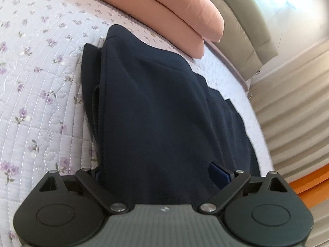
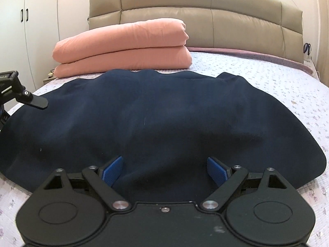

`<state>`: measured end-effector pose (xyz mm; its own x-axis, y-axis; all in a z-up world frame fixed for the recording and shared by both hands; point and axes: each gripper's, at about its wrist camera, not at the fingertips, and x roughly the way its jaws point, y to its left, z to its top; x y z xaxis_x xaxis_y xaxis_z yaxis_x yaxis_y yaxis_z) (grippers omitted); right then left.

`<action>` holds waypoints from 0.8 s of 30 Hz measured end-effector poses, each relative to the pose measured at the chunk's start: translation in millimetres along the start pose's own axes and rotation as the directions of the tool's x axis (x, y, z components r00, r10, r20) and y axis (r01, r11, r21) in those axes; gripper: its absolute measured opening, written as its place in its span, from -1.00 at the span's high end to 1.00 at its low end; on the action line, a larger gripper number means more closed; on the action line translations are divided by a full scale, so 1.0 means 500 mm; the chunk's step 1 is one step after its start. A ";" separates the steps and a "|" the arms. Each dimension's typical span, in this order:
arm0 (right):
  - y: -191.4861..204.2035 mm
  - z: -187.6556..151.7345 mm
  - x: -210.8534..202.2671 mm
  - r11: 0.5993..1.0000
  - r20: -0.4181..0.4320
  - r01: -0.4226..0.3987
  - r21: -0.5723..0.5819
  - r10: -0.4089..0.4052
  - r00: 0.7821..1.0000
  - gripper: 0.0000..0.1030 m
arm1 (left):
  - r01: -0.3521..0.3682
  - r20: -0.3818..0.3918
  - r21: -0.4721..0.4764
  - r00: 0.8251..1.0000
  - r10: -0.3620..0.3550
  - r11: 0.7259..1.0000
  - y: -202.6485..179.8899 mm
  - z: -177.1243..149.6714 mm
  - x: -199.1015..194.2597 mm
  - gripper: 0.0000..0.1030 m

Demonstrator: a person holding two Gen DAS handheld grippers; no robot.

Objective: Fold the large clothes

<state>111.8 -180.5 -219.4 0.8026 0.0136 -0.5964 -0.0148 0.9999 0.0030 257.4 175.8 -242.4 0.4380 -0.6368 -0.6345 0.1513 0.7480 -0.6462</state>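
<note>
The navy garment [image 2: 156,127] lies on the floral quilt [image 1: 37,82], already doubled into a long layered bundle, so at least one fold looks done. The right gripper [image 2: 164,170] has its jaws wide apart, the cloth spread ahead of and beneath them, nothing pinched. The left gripper [image 1: 162,177] also stands spread, with the bundle's near end lying between its jaws, seemingly unclamped. Further folds to shorten it probably remain; a folded pink duvet [image 2: 123,47] sits beyond.
</note>
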 end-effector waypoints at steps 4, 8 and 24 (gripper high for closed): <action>0.006 -0.002 -0.001 1.000 -0.007 0.002 -0.003 -0.002 1.000 -1.00 | -0.122 0.007 0.125 0.993 0.122 0.985 -0.046 -0.011 0.019 -0.49; 0.004 0.001 0.001 1.000 -0.014 -0.004 -0.010 0.004 1.000 -1.00 | -0.184 0.031 0.084 0.983 0.182 0.979 -0.046 -0.007 0.009 0.32; 0.011 -0.018 -0.010 0.991 -0.046 -0.090 -0.099 0.086 0.995 -1.00 | -0.074 0.228 0.009 0.971 0.070 0.997 -0.247 -0.001 -0.039 0.48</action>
<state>102.1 -175.0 -223.7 0.7698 0.0993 -0.6305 -0.1459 0.9891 -0.0223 229.6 95.9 -150.4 0.6381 -0.5236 -0.5645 0.1264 0.7945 -0.5940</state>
